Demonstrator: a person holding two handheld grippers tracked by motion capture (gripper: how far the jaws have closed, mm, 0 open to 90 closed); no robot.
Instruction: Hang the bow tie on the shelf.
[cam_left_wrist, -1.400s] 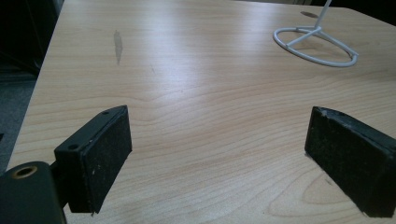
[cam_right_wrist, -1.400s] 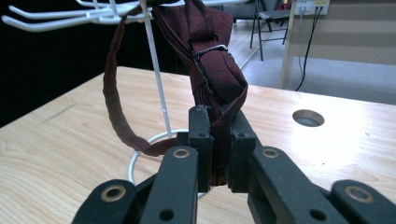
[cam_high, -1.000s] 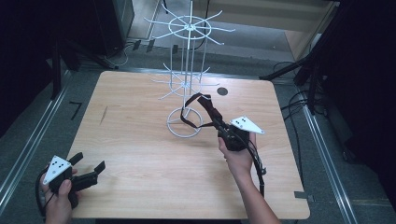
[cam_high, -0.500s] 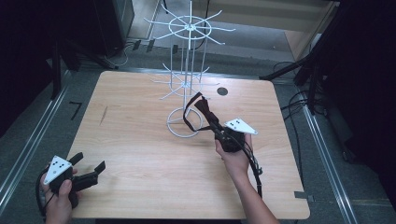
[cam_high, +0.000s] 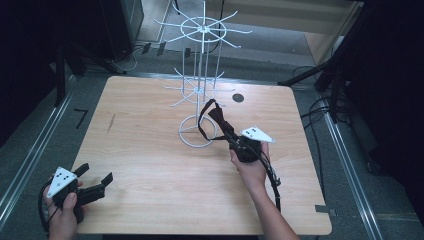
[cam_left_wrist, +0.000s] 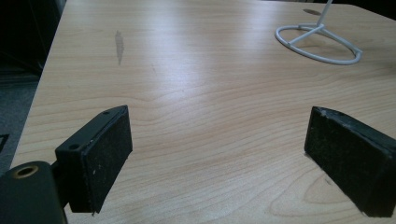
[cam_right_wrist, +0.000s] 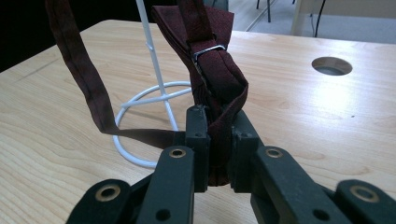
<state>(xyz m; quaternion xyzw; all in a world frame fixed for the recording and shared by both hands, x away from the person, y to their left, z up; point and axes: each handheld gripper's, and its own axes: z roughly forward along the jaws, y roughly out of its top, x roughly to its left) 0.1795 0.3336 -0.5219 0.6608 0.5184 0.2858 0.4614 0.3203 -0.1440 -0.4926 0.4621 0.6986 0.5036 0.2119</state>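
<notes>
A dark red bow tie (cam_high: 216, 116) with a metal buckle and a long strap (cam_high: 201, 123) hangs beside the white wire stand (cam_high: 200, 85). My right gripper (cam_high: 227, 131) is shut on it. In the right gripper view the folded tie (cam_right_wrist: 217, 70) is pinched between the jaws of that gripper (cam_right_wrist: 217, 122), and its strap (cam_right_wrist: 84, 70) loops down to the table by the stand's base ring (cam_right_wrist: 140, 100). The jaws have just been opening a little, with the tie still between them. My left gripper (cam_high: 96, 172) rests open at the table's front left corner, with bare table between its pads (cam_left_wrist: 102, 154).
The stand has wire hooks at two levels and a ring base (cam_left_wrist: 317, 44) at the table's middle back. A round cable hole (cam_high: 238, 98) lies to its right. The wooden table (cam_high: 150, 150) has a dark scuff (cam_left_wrist: 119, 44) at its left. Cables trail on the floor to the right.
The right hand has shifted slightly left and toward the front with the tie still in its gripper. The left gripper has not moved.
</notes>
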